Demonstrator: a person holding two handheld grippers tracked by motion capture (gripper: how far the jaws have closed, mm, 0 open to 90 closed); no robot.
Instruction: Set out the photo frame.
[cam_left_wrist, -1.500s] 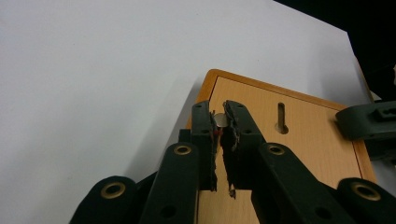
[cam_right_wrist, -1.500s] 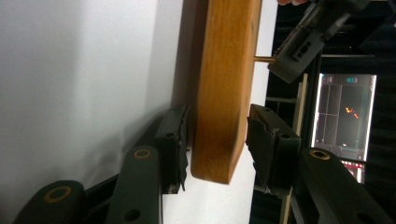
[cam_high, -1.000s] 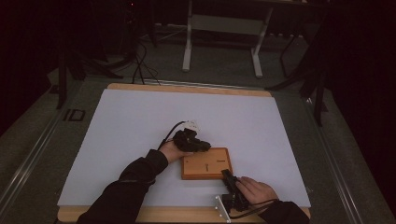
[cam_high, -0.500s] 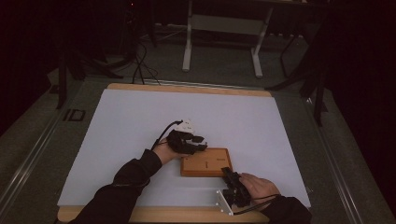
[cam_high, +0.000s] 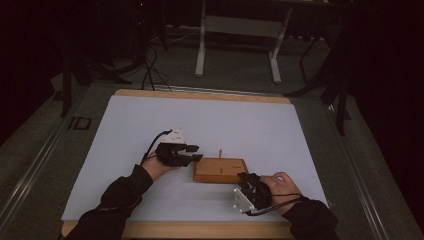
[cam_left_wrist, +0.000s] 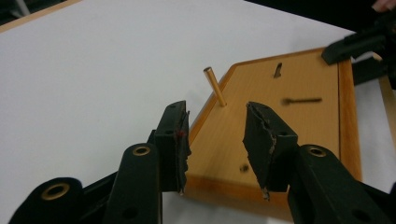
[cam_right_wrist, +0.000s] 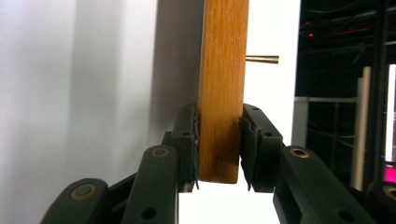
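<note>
A wooden board (cam_high: 220, 171) lies on the white mat, and a thin brass peg (cam_high: 220, 152) stands upright near its far edge. My left gripper (cam_high: 196, 152) hovers just left of the board; its jaws have just been opening and nothing is between them. In the left gripper view the jaws (cam_left_wrist: 217, 126) stand apart, short of the peg (cam_left_wrist: 215, 86) on the board (cam_left_wrist: 280, 107). My right gripper (cam_high: 243, 177) is at the board's near right corner. In the right gripper view its pads (cam_right_wrist: 219, 140) clamp the board's edge (cam_right_wrist: 223, 70), with the peg (cam_right_wrist: 262, 59) beyond.
The white mat (cam_high: 200, 120) covers most of the wood-edged table (cam_high: 200, 93). Metal desk legs (cam_high: 201, 45) and cables (cam_high: 150, 65) stand on the dark floor behind it. The right gripper's black jaw (cam_left_wrist: 359, 42) shows at the board's far corner in the left gripper view.
My left gripper has drawn back to the left, away from the board, leaving the peg standing in plain sight. My right hand has shifted slightly up the picture, still on the board's corner.
</note>
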